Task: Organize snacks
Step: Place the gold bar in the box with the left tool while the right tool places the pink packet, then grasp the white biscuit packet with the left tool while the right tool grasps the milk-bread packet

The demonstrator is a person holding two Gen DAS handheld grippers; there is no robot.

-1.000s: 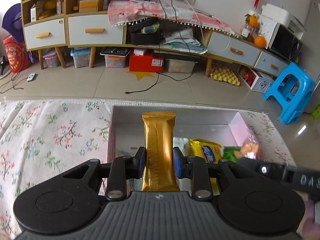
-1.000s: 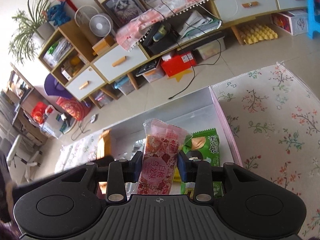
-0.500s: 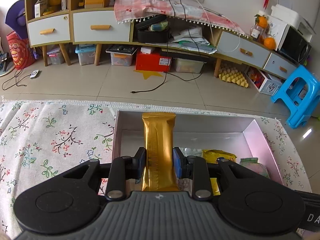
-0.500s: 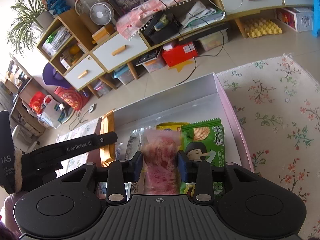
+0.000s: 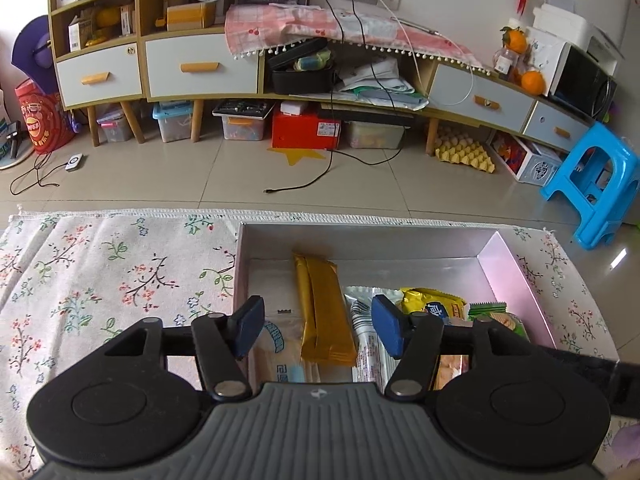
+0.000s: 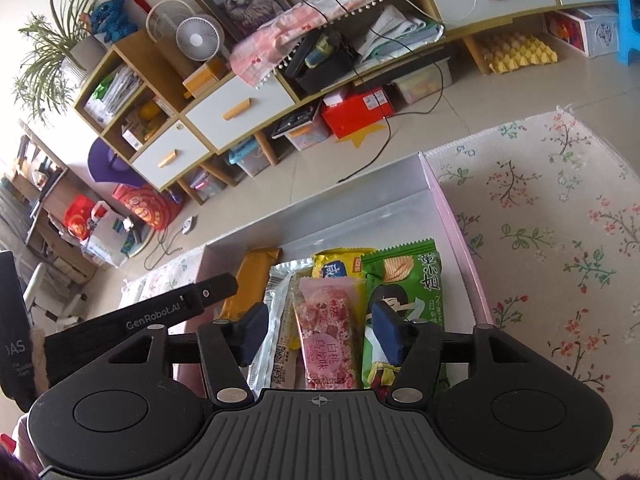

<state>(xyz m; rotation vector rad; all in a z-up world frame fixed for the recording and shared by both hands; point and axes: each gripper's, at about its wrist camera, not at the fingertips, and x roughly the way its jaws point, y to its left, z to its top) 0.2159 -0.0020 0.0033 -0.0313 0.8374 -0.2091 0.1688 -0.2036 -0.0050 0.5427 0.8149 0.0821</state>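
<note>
Only the right view shows the pink packet (image 6: 326, 332); both hand-held grippers just released.

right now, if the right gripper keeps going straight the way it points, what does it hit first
Most likely the pink snack packet, lying in the box directly between the open right gripper fingers; depth is hard to judge.

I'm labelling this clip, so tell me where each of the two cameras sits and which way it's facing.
Left wrist view: sits on the left tool, angled down into the open box; its open fingers frame the gold bar, and the right tool's black body shows at right.
Right wrist view: sits on the right tool, angled down, jaws open over the pink packet; the left tool's finger enters from the left.
Both share the box, the gold bar and the cabinets beyond.
</note>
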